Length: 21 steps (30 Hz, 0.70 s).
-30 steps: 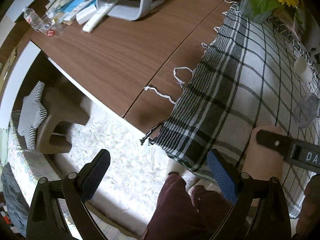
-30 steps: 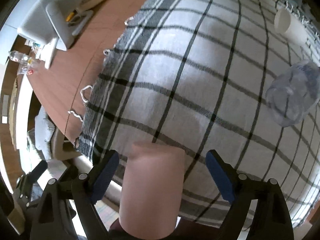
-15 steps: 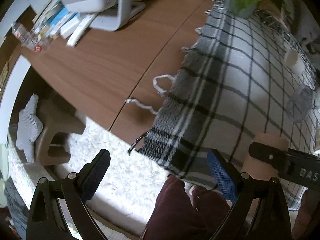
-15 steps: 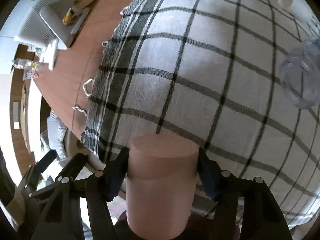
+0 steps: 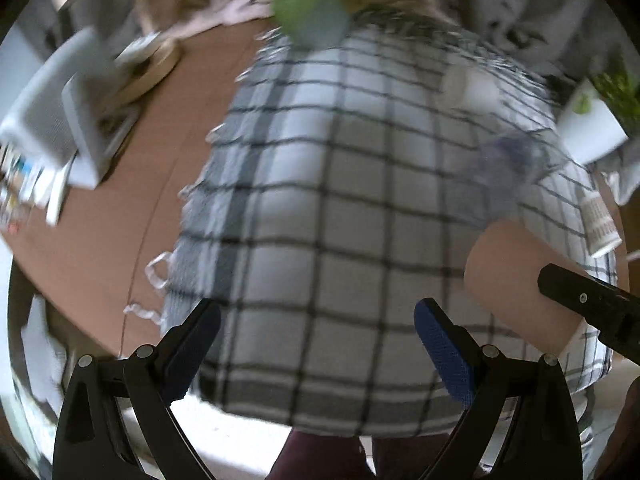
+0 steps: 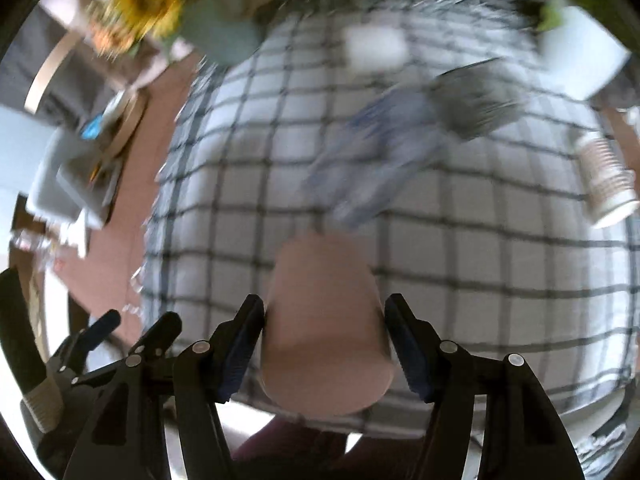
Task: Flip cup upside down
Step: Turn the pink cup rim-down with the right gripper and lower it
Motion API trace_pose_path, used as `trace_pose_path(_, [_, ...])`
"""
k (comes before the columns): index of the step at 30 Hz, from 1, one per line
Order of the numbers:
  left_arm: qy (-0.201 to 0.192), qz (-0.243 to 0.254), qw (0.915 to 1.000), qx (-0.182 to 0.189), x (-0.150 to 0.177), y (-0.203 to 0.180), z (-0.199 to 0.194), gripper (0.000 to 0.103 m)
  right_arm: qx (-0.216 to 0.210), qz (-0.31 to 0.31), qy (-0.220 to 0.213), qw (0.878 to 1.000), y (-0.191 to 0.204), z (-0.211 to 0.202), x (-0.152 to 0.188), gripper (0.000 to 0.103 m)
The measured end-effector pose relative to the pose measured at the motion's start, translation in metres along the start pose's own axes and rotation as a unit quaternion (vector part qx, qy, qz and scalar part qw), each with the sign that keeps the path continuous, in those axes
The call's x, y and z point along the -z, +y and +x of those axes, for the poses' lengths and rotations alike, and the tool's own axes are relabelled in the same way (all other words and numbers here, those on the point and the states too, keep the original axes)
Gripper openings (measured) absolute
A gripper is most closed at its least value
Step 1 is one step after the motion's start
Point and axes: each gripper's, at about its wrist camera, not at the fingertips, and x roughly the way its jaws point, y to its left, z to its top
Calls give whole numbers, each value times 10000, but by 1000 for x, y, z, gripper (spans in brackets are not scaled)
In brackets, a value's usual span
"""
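Item: plain pink cylindrical cup [image 6: 324,320], matte, probably light, rigid and not slippery; held above the checked cloth [image 6: 480,240] near the tabletop's front edge, clamped at mid-wall by the right hand-held gripper [image 6: 324,344]. Mid-wall hold suited turning. Left hand-held gripper [image 5: 316,344] stood apart, empty.

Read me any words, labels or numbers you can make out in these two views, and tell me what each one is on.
None can be read.
Paper cup lying on the checked cloth: brown rows of print, too blurred to read.
Items at the wooden table's left edge: coloured print, too blurred.
Pink cup in the right claw: no text visible.
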Motion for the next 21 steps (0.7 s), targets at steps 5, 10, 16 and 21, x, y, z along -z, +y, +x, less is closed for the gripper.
trace_pose_path(5, [-207, 210, 9996, 55, -11, -27, -7, 99, 244, 191, -180, 9994, -27, -11, -5, 62])
trace_pose_path(10, [-140, 188, 9995, 213, -12, -36, -3, 99, 231, 155, -119, 9995, -35, -24, -4, 62])
trace_pose_path(16, [-62, 225, 9994, 240, -5, -50, 7, 99, 567, -15, 255, 9981, -40, -24, -1, 62])
trace_pose_path(21, [103, 25, 9996, 275, -3, -40, 16, 99, 741, -300, 704, 9943, -34, -4, -4, 62])
